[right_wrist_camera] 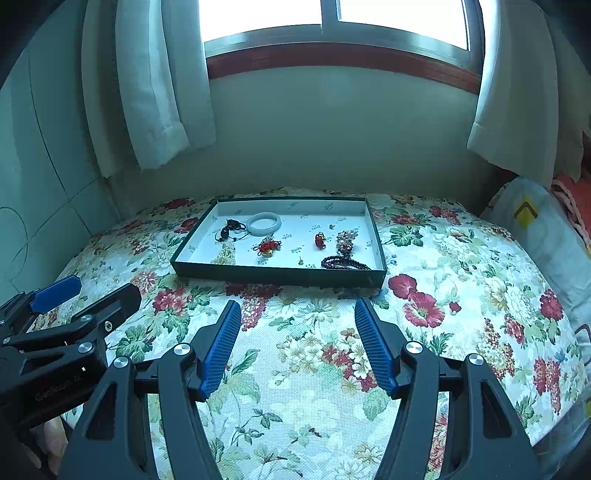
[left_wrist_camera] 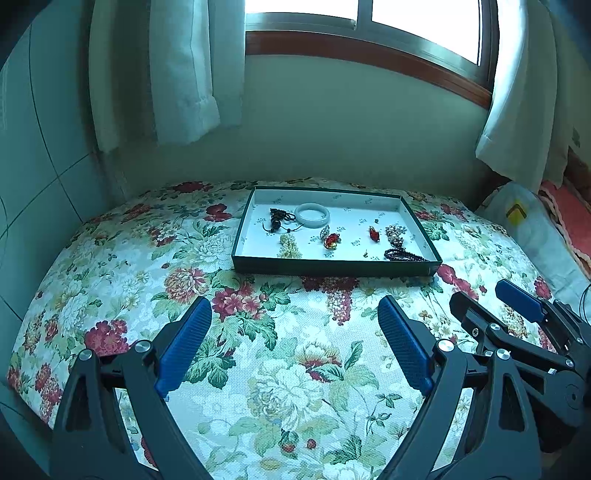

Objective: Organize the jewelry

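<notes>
A shallow dark-green tray [left_wrist_camera: 334,266] with a white printed lining is set on a floral-covered bed [left_wrist_camera: 280,369], toward the far side, below a window [left_wrist_camera: 369,22] flanked by pale curtains [left_wrist_camera: 184,74].

Contents of the tray, as catalogued:
- A pale jade-like bangle [left_wrist_camera: 312,214], laid flat at the far left-centre.
- A black corded pendant with dark beads [left_wrist_camera: 277,219], just left of the bangle and touching or nearly touching it.
- A cream beaded piece [left_wrist_camera: 285,246], near the left of the near wall.
- A red knotted charm with a gold part [left_wrist_camera: 331,240], at the centre.
- A small red pendant [left_wrist_camera: 373,234], right of centre.
- A multicoloured beaded cluster [left_wrist_camera: 394,236], at the right.
- A dark red bead bracelet [left_wrist_camera: 402,254], at the near right corner, against the near wall.
- A tiny gold stud [right_wrist_camera: 300,261], near the near wall; detail is too small to be told.

The left tongs [left_wrist_camera: 293,339] are held over the bedcover, near side of the tray, jaws spread wide, nothing between the blue pads. The right tongs [right_wrist_camera: 297,332] are held likewise, to the right of the left tongs, jaws parted less widely, nothing gripped. Neither is in contact with the tray.

A white bag with a yellow mark [left_wrist_camera: 517,218] is lodged at the right edge of the bed.
</notes>
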